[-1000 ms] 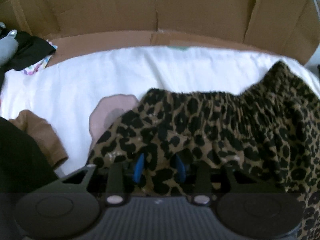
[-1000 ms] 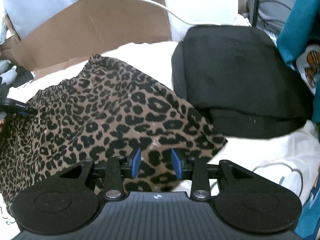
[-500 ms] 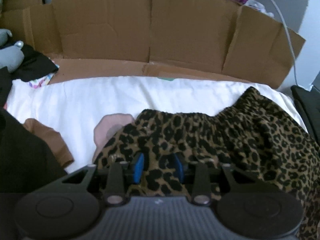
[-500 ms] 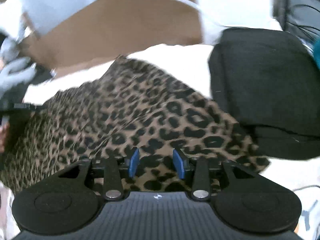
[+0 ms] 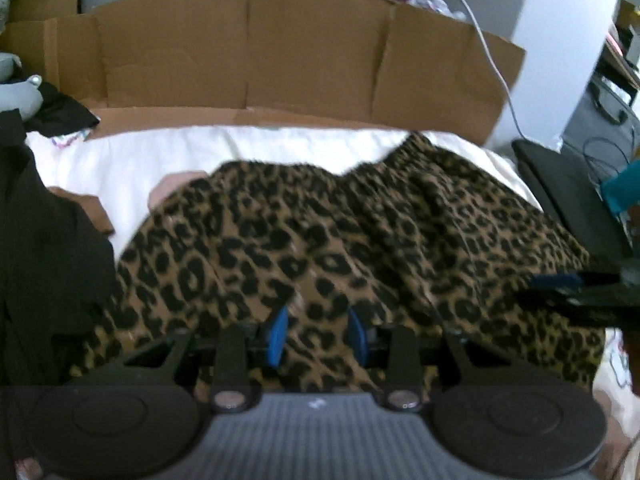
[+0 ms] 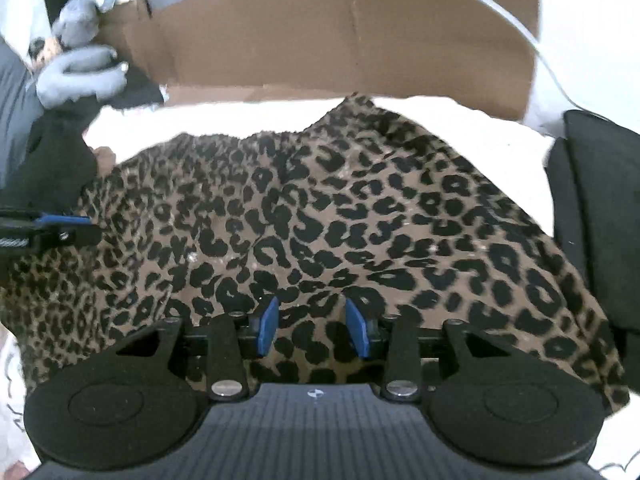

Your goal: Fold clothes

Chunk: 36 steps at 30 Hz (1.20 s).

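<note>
The left gripper (image 5: pixel 316 334) has its blue pads spread apart, with the near edge of the leopard-print garment (image 5: pixel 352 248) lying in the gap between them; whether the cloth is actually caught cannot be told. The right gripper (image 6: pixel 312 328) is likewise spread, its pads low over the same garment's (image 6: pixel 340 220) near hem, with nothing visibly pinched. Each tool shows in the other's view: the right one enters from the right edge of the left wrist view, and the left one from the left edge of the right wrist view, both at the sides of the garment. The garment is spread across a white sheet (image 5: pixel 192 156), its gathered waistband toward the far side. Behind the sheet stands a wall of brown cardboard (image 5: pixel 256 52). A black cushion (image 6: pixel 596 208) sits just beside the garment on the right, dark clothing (image 5: pixel 44 240) lies on the left, and a grey soft toy (image 6: pixel 76 72) rests in the far left corner.
</note>
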Motion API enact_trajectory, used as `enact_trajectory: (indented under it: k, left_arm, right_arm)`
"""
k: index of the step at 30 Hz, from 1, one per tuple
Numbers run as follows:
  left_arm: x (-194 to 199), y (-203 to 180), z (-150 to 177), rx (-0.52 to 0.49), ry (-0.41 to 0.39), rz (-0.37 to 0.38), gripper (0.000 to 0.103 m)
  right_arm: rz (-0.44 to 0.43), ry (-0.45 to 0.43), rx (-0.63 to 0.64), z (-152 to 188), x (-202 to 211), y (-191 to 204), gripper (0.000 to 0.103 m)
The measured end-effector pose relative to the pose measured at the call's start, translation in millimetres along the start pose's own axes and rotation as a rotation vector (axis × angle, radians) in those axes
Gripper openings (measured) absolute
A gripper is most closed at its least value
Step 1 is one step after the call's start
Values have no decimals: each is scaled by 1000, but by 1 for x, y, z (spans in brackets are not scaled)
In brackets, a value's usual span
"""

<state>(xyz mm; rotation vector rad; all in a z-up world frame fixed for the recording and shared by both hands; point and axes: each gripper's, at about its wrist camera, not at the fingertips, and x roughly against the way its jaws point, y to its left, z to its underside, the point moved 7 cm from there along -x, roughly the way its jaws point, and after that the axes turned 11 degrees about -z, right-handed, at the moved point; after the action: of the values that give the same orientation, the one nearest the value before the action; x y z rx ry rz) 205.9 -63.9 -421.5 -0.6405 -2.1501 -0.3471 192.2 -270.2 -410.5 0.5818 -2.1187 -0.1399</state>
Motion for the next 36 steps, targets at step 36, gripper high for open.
enact_trajectory:
  k: [36]
  left_arm:
    - [74,97,97,58,63,-247,33]
  right_arm:
    - [110,-9,-129,88,117,-9,44]
